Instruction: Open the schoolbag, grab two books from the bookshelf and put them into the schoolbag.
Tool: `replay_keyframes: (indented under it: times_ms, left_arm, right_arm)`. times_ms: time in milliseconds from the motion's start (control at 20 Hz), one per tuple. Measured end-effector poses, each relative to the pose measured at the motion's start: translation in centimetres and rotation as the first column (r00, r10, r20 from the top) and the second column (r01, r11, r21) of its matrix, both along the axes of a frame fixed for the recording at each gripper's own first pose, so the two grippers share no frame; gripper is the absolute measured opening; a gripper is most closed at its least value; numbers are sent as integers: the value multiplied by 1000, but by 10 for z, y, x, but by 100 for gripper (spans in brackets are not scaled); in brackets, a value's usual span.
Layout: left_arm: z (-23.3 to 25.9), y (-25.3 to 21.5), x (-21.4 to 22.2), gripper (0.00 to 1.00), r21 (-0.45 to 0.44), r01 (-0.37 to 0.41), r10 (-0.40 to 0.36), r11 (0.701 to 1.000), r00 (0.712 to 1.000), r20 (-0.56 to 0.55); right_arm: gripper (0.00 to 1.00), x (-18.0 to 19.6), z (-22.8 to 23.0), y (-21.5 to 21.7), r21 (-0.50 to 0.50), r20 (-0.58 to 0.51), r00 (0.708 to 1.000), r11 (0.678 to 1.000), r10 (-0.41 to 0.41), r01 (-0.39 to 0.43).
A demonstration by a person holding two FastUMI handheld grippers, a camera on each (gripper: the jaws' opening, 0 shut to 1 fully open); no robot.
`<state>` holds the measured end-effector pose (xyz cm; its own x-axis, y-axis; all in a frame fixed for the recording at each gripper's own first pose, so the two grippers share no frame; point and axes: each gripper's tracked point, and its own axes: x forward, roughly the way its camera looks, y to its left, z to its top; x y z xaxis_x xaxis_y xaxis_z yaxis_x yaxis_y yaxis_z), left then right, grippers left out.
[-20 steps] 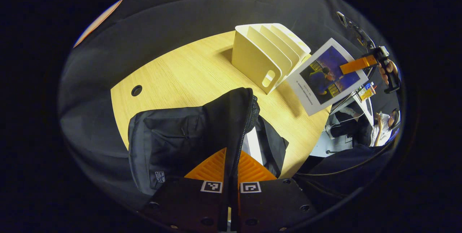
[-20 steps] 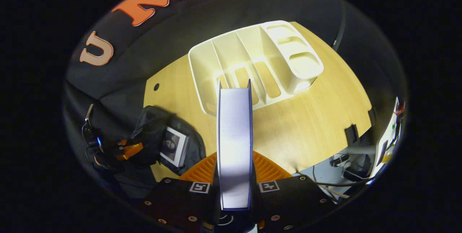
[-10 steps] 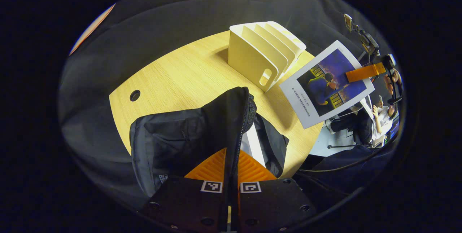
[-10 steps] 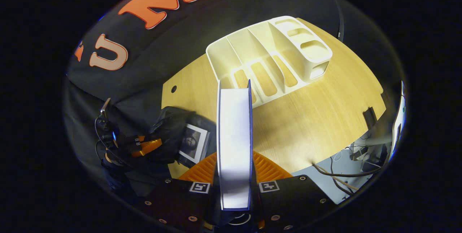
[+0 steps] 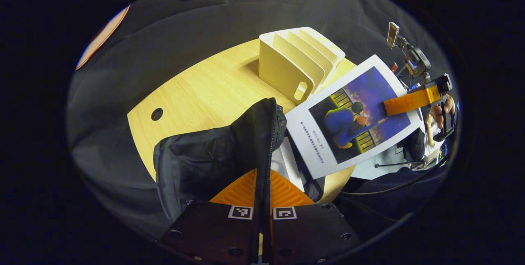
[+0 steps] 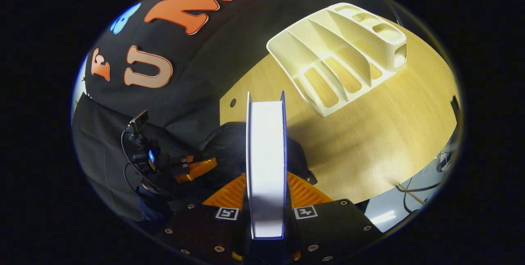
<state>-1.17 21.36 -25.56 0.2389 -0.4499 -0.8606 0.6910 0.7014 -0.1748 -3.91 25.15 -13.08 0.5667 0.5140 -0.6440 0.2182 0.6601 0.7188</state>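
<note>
Black housings across the bottom of both views, dotted with round screws. On the left gripper (image 5: 262,187), two small square black-and-white markers side by side; ribbed inner faces on the fingers (image 5: 283,193). Same pair of square markers and ribbed faces on the right gripper (image 6: 266,193). Seen from afar in the right gripper view: dark handle, thin black cable looping, small blue light, phone-like block on top.

The desk (image 5: 205,92) is pale wood-grain laminate, smooth and matt. On it, the bookshelf (image 5: 297,62) looks like cream moulded plastic with a soft sheen. Just beside it, the schoolbag (image 5: 205,162) is black woven cloth, matt, edged by a toothed zip. The book (image 5: 352,117) above the bag has a glossy printed paper cover.
</note>
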Motion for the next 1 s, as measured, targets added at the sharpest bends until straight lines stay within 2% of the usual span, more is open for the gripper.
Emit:
replay_keyframes:
  times_ms: [350,550,750,900,1000]
  left_arm:
    - [8,-2,0,4,0,10,-10,1000,1000,25]
    - [16,-1,0,4,-8,19,-19,1000,999,39]
    - [24,-8,0,4,-30,27,-25,999,998,52]
    - [29,-14,-6,5,-38,58,-55,998,996,66]
    - [31,-18,-4,4,-42,69,-65,997,995,75]
  right_arm:
    - [34,17,-20,55,104,34,999,994,21,-24]
    - [34,25,-37,72,120,66,998,993,4,-12]
    - [33,29,-56,95,209,48,998,977,-40,29]
    - [33,37,-66,121,244,56,998,970,-27,13]
    - [34,46,-70,133,274,61,997,961,-46,28]
